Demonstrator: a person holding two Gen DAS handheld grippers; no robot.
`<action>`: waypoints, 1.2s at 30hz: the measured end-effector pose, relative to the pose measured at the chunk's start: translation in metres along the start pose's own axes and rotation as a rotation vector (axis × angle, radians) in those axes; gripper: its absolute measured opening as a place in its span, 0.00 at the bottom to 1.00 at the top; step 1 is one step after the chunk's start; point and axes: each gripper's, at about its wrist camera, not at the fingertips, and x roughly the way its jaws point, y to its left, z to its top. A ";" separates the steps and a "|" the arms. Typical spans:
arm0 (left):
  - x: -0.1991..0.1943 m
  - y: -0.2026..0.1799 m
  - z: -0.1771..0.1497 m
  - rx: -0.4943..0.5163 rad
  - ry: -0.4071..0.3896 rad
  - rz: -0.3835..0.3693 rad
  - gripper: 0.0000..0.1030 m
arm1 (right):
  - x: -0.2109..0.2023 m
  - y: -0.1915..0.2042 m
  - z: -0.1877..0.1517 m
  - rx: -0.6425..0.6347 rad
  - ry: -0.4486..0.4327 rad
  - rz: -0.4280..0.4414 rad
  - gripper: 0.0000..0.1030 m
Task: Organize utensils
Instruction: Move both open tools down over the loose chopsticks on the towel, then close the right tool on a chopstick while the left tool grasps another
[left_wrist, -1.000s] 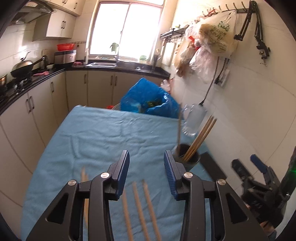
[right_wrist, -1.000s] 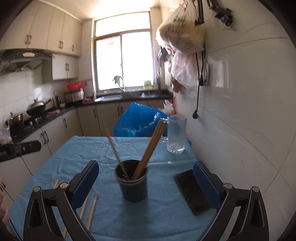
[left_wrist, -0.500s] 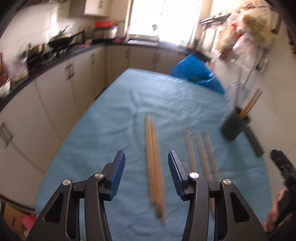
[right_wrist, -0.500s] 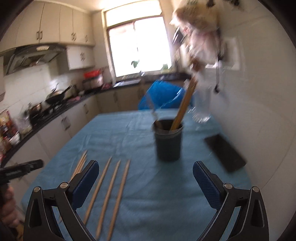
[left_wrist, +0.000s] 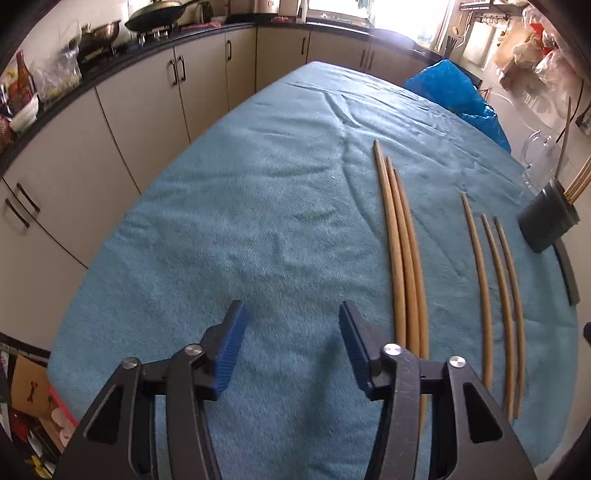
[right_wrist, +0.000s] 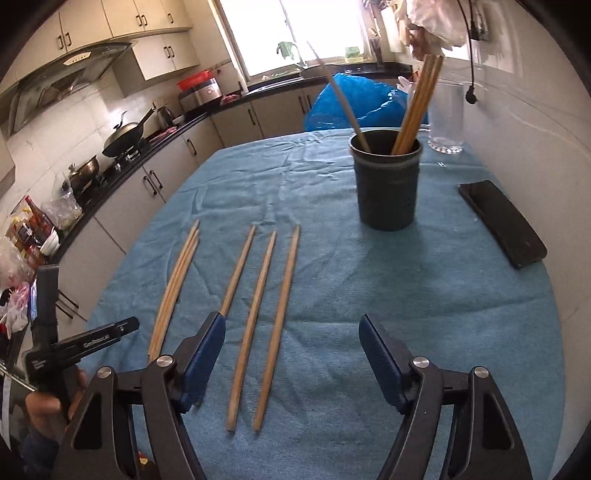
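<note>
1. At the far left, the left tool (left_wrist: 291, 338) hovers low over the blue cloth on the table (left_wrist: 221, 240). Its blue pads stand moderately apart and hold nothing.

2. Just right of that tool lies a bundle of three chopsticks (left_wrist: 404, 258), touching side by side and pointing away from the viewer. Their near ends pass under the tool's right finger.

3. Further right lie three more loose chopsticks (left_wrist: 495, 288), set slightly apart from each other and roughly parallel. In the right wrist view these three (right_wrist: 264, 299) lie between and ahead of the right tool's fingers.

4. The right tool (right_wrist: 291, 360) is spread wide and empty, close above the cloth. Its left finger hides the near end of the leftmost of these three chopsticks.

5. Beyond, toward the right, a dark cup (right_wrist: 387, 181) stands upright. It already holds several chopsticks (right_wrist: 417, 107) leaning against its rim, and one thinner, greyer stick.

6. Behind the cup stands a clear glass (right_wrist: 446, 118); to its right a black phone (right_wrist: 502, 223) lies flat near the wall.

7. Progress, as a judgement: partly done. Some chopsticks are in the cup; six remain on the table, and neither tool has gripped one.
</note>
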 end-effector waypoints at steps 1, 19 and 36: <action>0.001 -0.001 0.000 0.006 -0.005 -0.006 0.62 | 0.002 0.002 0.001 -0.004 0.007 -0.002 0.77; 0.008 -0.018 -0.012 0.145 -0.086 0.003 1.00 | 0.135 0.052 0.099 0.046 0.302 0.071 0.33; 0.005 -0.012 -0.012 0.124 -0.095 -0.038 1.00 | 0.201 0.079 0.100 -0.030 0.402 -0.014 0.05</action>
